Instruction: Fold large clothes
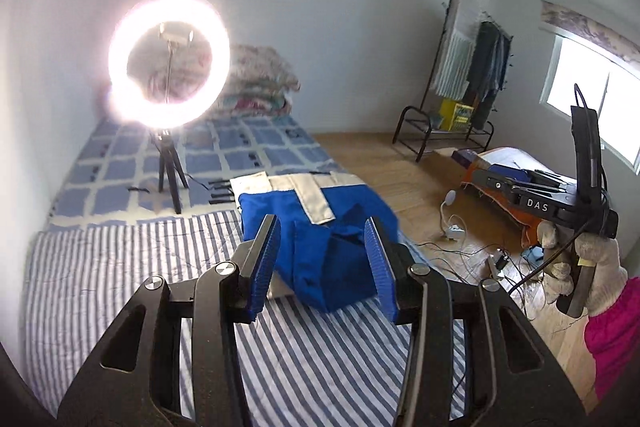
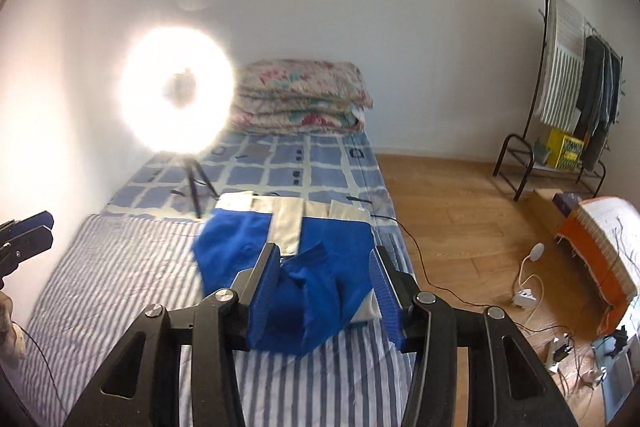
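Note:
A blue garment with beige-white panels [image 1: 320, 227] lies folded in a bundle on the striped bed sheet [image 1: 120, 267], near the bed's right edge. It also shows in the right wrist view [image 2: 304, 267]. My left gripper [image 1: 322, 259] is open and empty, raised above the near side of the bundle. My right gripper [image 2: 322, 283] is open and empty, also above the bundle's near side. In the left wrist view the right gripper's body [image 1: 536, 193] is held by a gloved hand to the right, over the floor. The left gripper's fingers [image 2: 28, 227] show at the left edge of the right wrist view.
A lit ring light on a tripod [image 1: 170, 67] stands on the blue checked bedding [image 2: 280, 167] behind the garment. Folded floral quilts [image 2: 304, 95] lie by the wall. A clothes rack [image 2: 572, 87], a cot with an orange cover [image 2: 600, 259] and cables [image 1: 472, 247] are on the wooden floor, right.

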{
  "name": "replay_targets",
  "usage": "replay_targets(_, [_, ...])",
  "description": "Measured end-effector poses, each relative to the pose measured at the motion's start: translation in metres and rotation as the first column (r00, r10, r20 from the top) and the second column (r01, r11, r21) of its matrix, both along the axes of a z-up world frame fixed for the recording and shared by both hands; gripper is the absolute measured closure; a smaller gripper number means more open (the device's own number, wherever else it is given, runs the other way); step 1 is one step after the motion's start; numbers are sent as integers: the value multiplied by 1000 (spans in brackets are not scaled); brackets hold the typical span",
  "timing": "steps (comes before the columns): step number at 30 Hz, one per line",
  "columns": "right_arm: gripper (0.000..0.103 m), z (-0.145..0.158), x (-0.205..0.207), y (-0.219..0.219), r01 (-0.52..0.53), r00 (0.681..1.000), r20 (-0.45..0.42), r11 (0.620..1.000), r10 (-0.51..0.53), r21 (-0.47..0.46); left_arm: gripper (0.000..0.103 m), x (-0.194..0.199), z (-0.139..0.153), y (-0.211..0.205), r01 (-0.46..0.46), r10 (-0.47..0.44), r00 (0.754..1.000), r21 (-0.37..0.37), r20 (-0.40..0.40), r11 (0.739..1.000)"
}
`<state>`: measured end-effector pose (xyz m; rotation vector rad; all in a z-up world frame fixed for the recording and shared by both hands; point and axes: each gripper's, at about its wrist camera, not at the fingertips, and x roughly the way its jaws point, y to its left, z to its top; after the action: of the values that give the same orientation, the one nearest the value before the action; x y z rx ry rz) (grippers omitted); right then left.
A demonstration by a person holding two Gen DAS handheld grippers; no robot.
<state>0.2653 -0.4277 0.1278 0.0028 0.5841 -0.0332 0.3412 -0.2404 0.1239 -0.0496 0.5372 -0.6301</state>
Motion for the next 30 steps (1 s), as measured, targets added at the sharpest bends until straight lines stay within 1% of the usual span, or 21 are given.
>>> replay_targets(5, [54,37,-76,28,-33,998,53,999,33,-2,58,-79,38,25,12,-12,997,6,73,1000])
replay_targets(9, [53,67,-137,51,-52,993,100,998,55,-30,58,-135,65,43,33,-32,992,-3,122,999])
replay_targets(11, [53,85,-168,60,-55,990,130,998,59,-39,58,-168,85,53,47,-45,987,-9,156,999])
replay_targets(12, [53,91,-180,64,-58,988,142,998,63,-39,57,-178,91,56,50,-48,985,-11,167,999])
replay_targets(13, [51,99,-195,67,-56,986,157,998,62,-40,56,-196,103,62,58,-54,981,-16,187,998])
replay_targets(15, [48,113,-224,72,-49,982,183,998,56,-42,50,-223,119,71,65,-58,974,-24,219,998])
replay_targets(18, [43,122,-258,81,-19,980,198,998,30,-57,47,-260,138,80,70,-66,962,-7,265,998])
replay_targets(19, [40,123,-266,84,-11,979,201,998,23,-60,47,-270,142,82,76,-73,959,-1,273,997])
replay_targets(22, [39,126,-291,90,-7,977,211,998,19,-60,45,-293,146,88,91,-87,959,-4,269,996])
replay_targets(23, [35,127,-299,92,-3,977,214,998,16,-60,42,-297,145,89,92,-87,961,-6,264,996])
replay_targets(24, [32,128,-306,96,0,975,221,998,14,-63,37,-303,145,92,100,-95,963,-7,254,995])
replay_targets(26, [19,126,-316,100,7,972,235,998,9,-67,30,-311,142,96,95,-90,965,-12,247,995])
replay_targets(29, [15,121,-327,107,20,969,246,998,-3,-66,23,-318,129,102,91,-87,969,-8,233,996])
replay_targets(30, [14,117,-327,108,22,969,246,998,-6,-62,18,-319,123,104,88,-83,971,-9,225,996])
